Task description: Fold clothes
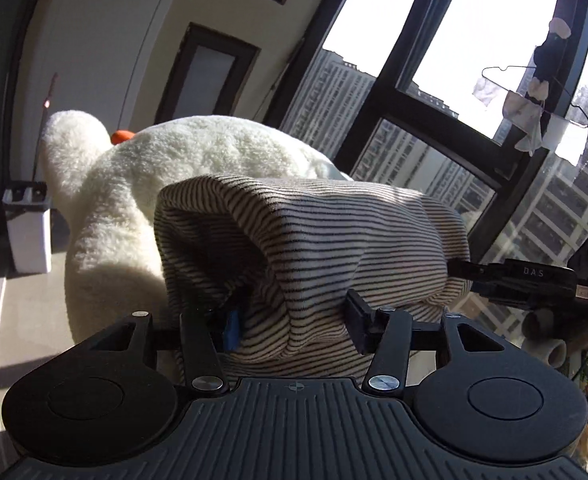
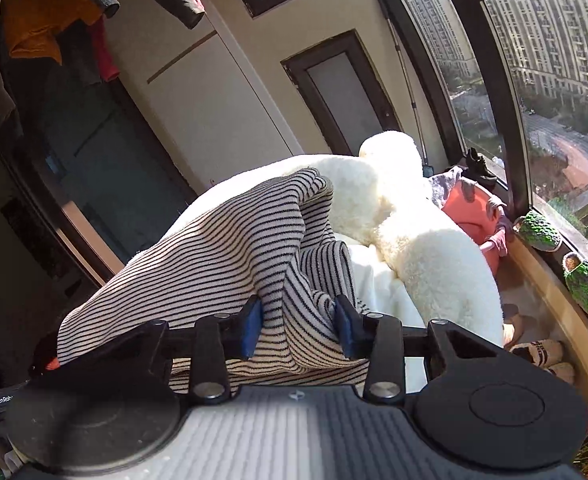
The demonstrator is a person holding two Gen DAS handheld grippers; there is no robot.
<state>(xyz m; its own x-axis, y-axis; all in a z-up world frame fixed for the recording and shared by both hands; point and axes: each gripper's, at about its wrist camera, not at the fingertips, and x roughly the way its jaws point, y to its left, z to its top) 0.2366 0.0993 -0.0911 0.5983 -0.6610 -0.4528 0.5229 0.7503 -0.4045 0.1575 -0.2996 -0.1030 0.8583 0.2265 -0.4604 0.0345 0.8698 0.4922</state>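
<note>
The striped garment (image 1: 314, 248) hangs bunched between both tools, lifted in front of a big white plush toy (image 1: 198, 160) at 12 o'clock. The left hand-held gripper (image 1: 294, 322) is partly closed, a thick roll of stripes pinched between its pads. The right hand-held gripper (image 2: 298, 326) likewise clamps a gathered fold. Judging by the loose, uneven drape, folding looks barely begun: no flat, squared layers show yet, and smoothing, creasing and laying down remain.
</note>
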